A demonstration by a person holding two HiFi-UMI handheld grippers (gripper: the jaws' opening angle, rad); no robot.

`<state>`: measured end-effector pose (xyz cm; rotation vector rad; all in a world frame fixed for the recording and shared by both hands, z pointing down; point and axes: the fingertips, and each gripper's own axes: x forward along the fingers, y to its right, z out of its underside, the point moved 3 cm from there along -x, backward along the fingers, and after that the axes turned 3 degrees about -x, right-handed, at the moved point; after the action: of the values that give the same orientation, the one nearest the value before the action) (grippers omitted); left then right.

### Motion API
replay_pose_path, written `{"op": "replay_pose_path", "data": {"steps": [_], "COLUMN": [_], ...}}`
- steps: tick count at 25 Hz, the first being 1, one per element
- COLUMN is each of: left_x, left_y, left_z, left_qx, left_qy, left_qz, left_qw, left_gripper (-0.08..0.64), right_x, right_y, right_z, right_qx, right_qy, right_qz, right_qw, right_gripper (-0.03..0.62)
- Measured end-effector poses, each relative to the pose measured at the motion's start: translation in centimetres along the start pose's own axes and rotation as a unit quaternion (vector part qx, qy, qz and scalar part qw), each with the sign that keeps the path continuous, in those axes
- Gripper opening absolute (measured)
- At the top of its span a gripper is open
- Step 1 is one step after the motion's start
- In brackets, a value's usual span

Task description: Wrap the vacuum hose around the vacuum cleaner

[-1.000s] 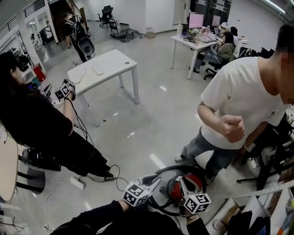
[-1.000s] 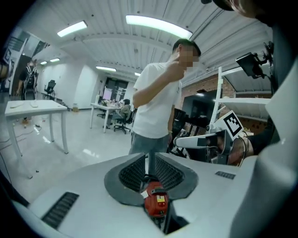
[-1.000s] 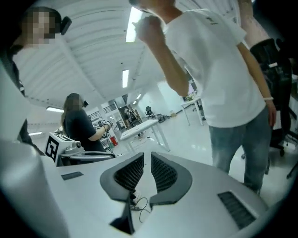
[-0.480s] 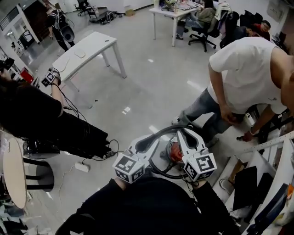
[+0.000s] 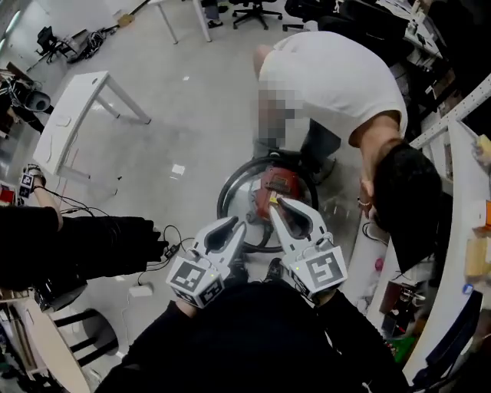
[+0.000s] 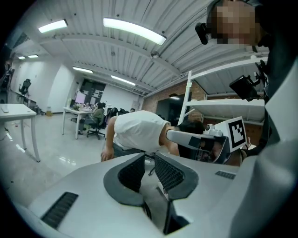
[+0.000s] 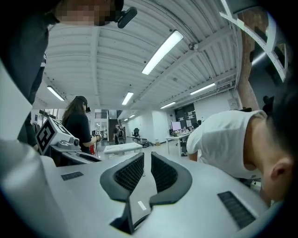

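Left tool [image 5: 234, 224], right tool [image 5: 275, 204] raised, narrow; hose [image 5: 222, 196] apparently rings vacuum cleaner [image 5: 278, 184], glossy floor [image 5: 176, 115].

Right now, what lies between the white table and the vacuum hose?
Only bare floor separates the white table from the vacuum hose, per the head view.

Glossy pale grey floor [image 5: 192, 107], light glare on it. White table [image 5: 73, 115] upper left, black office chairs [image 5: 253, 9] at top edge. White shelving rack [image 5: 459, 230] along the right side. Round wooden tabletop [image 5: 31, 353] lower left. Cables [image 5: 165, 234] and white power strip [image 5: 140, 291] lie on the floor nearby. Ribbed white ceiling [image 6: 93, 56] with long strip lights [image 6: 132, 29]. Brick wall [image 6: 160, 97] far right, desks with monitors [image 6: 81, 108] far back.
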<state>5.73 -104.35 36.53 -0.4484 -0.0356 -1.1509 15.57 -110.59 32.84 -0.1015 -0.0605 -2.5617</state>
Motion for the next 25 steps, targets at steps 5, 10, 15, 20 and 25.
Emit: {"op": "replay_pose_path", "data": {"steps": [5,10,15,20,25], "left_x": [0.2,-0.8,-3.2,-3.8,-3.7], "left_y": [1.4,-0.1,-3.0,-3.1,-1.7], "left_z": [1.1,0.6,2.9,3.1,3.1], "left_qx": [0.004,0.015,0.005,0.0,0.001], "left_qy": [-0.022,-0.012,-0.03,-0.056,-0.071], "left_qz": [0.059,0.111,0.153,0.192,0.222], "left_qw": [0.998,0.9936,0.9877,0.9798,0.9724], "left_gripper": [0.081,0.081,0.081,0.081,0.081], "right_x": [-1.5,-0.8,-0.1,-0.7,-2.6], "right_y": [-3.0,-5.6,-8.8,-10.1,-9.8], "right_z": [1.0,2.5,4.4,5.9,6.6], "right_qx": [0.005,0.026,0.032,0.068,0.076], "right_qy": [-0.015,-0.043,-0.088,-0.086,-0.089], "right_qz": [0.02,0.063,0.102,0.161,0.2], "right_qw": [1.0,0.997,0.99,0.981,0.973], "right_gripper": [0.058,0.058,0.058,0.058,0.058]}}
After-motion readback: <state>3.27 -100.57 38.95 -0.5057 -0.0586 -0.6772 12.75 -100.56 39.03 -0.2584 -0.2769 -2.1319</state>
